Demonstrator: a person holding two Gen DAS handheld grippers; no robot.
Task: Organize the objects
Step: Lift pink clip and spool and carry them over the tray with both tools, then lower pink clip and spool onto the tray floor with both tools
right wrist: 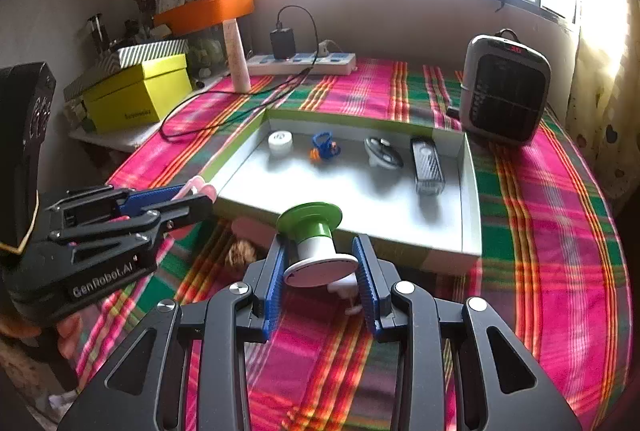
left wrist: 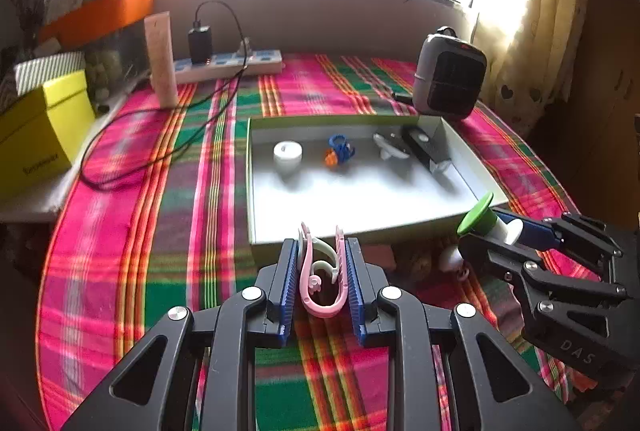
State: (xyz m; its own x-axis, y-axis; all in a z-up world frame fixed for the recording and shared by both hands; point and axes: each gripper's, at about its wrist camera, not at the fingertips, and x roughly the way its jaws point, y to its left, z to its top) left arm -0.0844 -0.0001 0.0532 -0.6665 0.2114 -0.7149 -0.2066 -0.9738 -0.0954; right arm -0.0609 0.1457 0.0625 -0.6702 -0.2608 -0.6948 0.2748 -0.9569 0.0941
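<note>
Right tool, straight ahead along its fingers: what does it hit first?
Probably the near wall of the white tray, just beyond the green-and-white spool that the right tool grips. Depth is unclear; if it clears the rim, the tray floor comes next.

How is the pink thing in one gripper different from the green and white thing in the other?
The pink clip is thin, bent and curly; the green-and-white spool is fat and round with flat ends. The pink clip sits in the left gripper; the green-and-white spool sits in the right gripper. The clip is one pale colour with a whitish part; the spool has a green end and a white end. Both are pinched between blue pads, near the tray.
</note>
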